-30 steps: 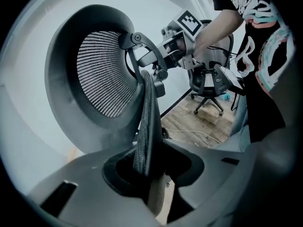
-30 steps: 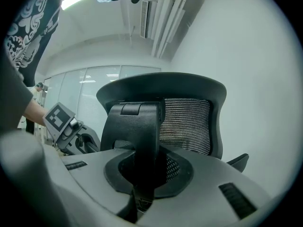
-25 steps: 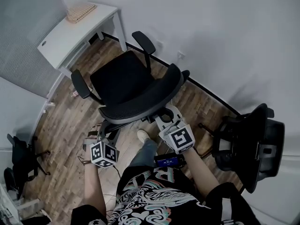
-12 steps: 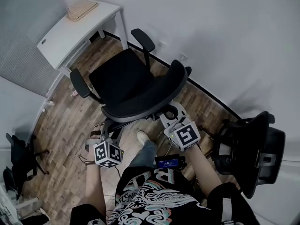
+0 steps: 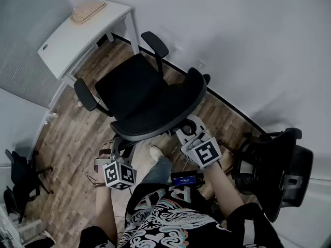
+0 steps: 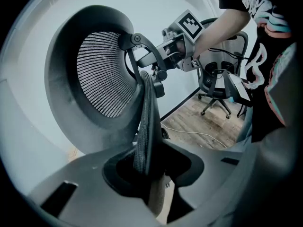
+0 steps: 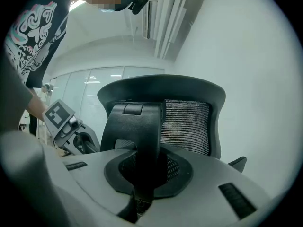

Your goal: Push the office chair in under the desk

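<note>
Office chair [image 5: 134, 89], mid-frame short of the desk [image 5: 62, 40] at upper left, is clamped at its stiff backrest [image 5: 170, 107] rim by the half-closed jaws of the left gripper [image 6: 150, 171] and at the rear spine by the narrower-set jaws of the right gripper [image 7: 144, 174]; it is judged heavy yet free-rolling.

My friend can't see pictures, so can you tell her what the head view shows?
Seen from above, a person's left gripper and right gripper clamp the backrest of a black office chair that faces a white desk at upper left. A second chair stands at right on the wooden floor.
</note>
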A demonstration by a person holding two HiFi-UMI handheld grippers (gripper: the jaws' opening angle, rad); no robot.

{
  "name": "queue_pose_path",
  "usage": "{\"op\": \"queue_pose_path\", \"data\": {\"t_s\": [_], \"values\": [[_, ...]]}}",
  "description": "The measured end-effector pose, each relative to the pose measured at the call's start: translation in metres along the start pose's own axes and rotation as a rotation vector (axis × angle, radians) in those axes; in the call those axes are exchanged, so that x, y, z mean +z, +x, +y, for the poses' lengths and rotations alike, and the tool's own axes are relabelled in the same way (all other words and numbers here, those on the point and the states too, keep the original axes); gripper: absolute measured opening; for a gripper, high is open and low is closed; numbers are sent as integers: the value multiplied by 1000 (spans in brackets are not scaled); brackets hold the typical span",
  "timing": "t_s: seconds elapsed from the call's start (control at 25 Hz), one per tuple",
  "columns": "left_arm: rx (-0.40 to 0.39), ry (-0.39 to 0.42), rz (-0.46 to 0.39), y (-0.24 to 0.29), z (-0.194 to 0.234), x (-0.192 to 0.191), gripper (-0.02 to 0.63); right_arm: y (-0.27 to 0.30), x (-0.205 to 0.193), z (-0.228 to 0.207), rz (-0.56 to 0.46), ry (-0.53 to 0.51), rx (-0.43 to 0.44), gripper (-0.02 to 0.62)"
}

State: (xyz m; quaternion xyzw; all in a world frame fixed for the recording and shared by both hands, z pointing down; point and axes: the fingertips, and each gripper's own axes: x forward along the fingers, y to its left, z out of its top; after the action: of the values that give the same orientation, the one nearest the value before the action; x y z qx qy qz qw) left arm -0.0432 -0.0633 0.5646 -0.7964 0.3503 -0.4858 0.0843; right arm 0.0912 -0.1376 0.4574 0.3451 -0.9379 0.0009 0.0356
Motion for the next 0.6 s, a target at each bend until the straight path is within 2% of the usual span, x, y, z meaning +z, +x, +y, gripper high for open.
{"op": "queue_pose_path", "data": {"t_s": [0.24, 0.6], "values": [[7, -5, 2, 7, 1, 4, 138, 1, -2, -10, -7, 4, -2, 51], [31, -14, 15, 17, 26, -6, 140, 31, -3, -19, -30, -22, 21, 51]]}}
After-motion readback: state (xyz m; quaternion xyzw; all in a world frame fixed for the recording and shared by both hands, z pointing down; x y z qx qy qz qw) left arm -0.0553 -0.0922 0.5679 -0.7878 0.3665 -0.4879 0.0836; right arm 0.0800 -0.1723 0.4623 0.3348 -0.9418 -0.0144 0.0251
